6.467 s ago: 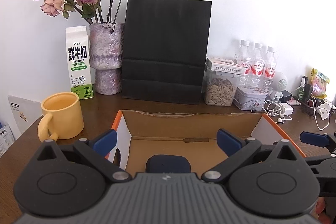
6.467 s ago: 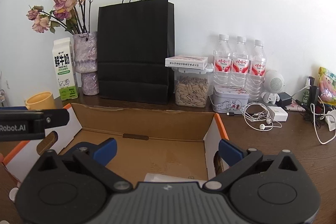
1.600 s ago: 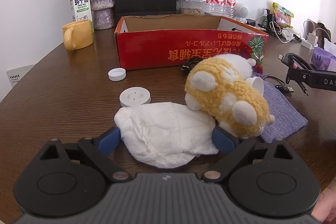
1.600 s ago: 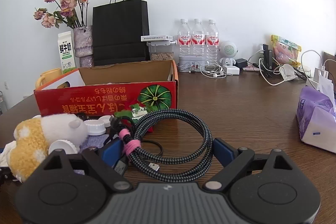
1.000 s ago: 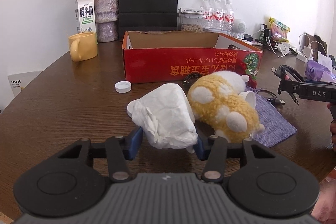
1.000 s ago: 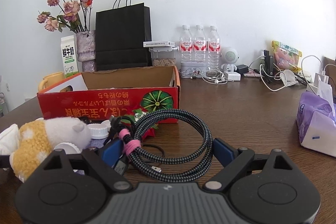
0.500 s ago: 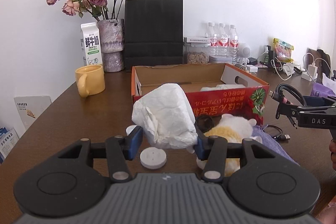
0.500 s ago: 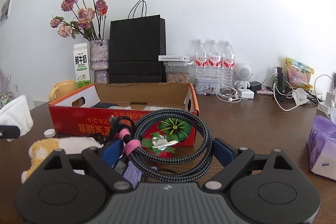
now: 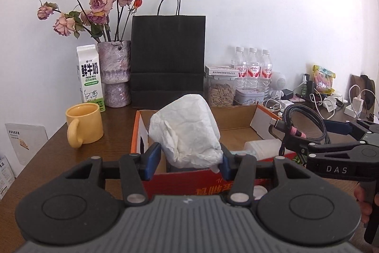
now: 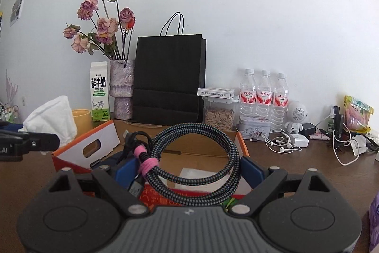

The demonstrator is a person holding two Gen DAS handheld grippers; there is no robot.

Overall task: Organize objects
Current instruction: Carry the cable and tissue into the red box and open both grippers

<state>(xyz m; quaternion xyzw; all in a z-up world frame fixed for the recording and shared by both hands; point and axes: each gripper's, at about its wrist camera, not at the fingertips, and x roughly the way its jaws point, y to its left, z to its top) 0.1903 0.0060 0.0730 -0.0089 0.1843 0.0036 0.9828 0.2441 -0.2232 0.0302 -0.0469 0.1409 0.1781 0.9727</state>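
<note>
My left gripper [image 9: 188,161] is shut on a crumpled white cloth bundle [image 9: 186,132] and holds it above the front left of the open red cardboard box [image 9: 213,184]. My right gripper [image 10: 189,170] is shut on a coiled braided black cable [image 10: 196,163] with a pink tie, held above the box's front edge [image 10: 156,198]. The right gripper and cable also show in the left wrist view [image 9: 305,125], the cloth in the right wrist view [image 10: 51,120]. Inside the box lie a dark case [image 10: 113,158] and a white packet [image 9: 263,146].
At the back stand a yellow mug [image 9: 84,125], a milk carton [image 9: 90,80], a vase of dried roses [image 9: 115,72], a black paper bag [image 9: 168,61], a seed jar [image 9: 220,89], three water bottles [image 9: 252,68], earphones and chargers [image 10: 284,141]. A white lid [image 9: 259,192] lies before the box.
Both grippers have risen and moved forward over the box, carrying the cloth and the cable. The plush toy on the table has dropped out of view.
</note>
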